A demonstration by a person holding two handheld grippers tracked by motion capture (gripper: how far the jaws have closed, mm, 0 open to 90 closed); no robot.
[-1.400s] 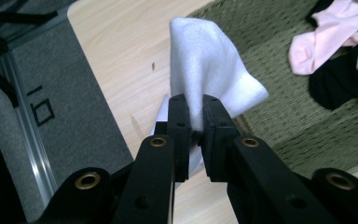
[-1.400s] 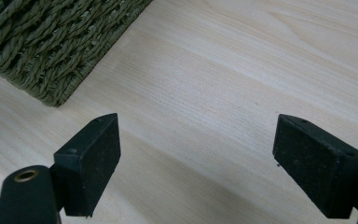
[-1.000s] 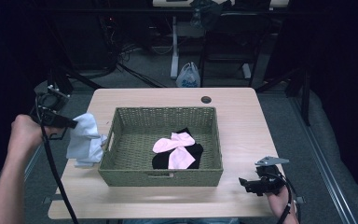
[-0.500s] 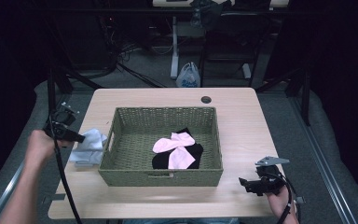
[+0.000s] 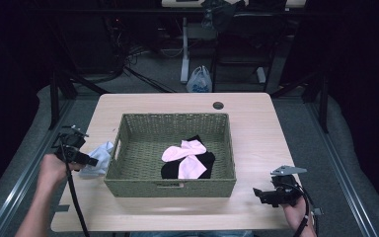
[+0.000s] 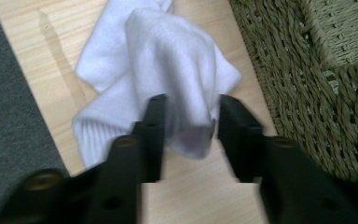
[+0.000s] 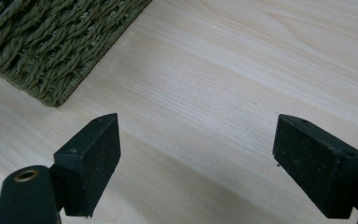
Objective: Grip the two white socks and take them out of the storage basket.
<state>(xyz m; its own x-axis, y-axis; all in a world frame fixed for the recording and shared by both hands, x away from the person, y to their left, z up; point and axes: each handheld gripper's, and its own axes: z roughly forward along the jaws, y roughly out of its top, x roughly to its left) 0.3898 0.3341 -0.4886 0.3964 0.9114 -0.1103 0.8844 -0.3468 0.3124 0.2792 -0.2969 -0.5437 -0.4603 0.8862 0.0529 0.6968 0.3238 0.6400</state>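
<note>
A white sock point(image 5: 97, 159) lies crumpled on the table just left of the woven green basket point(image 5: 170, 187). In the left gripper view a fold of the white sock point(image 6: 168, 70) still stands between the jaws of my left gripper point(image 6: 191, 121). Those jaws have just been opening and no longer pinch it. In the high view my left gripper point(image 5: 91, 160) sits low at the table's left edge. Pink socks point(image 5: 187, 155) lie on black socks point(image 5: 170, 170) inside the basket. My right gripper point(image 5: 259, 193) rests open near the front right corner, with bare wood between its jaws point(image 7: 196, 154).
The basket wall point(image 6: 307, 70) rises close on the right of the left jaws, and the basket's corner point(image 7: 51, 46) lies just ahead of the right gripper. A cable hole point(image 5: 218, 105) is at the table's far edge. A plastic bag point(image 5: 199, 81) sits on the floor beyond.
My left hand has come down from above the table with the white sock. The sock now rests on the wood beside the basket. The right gripper has stayed put.
</note>
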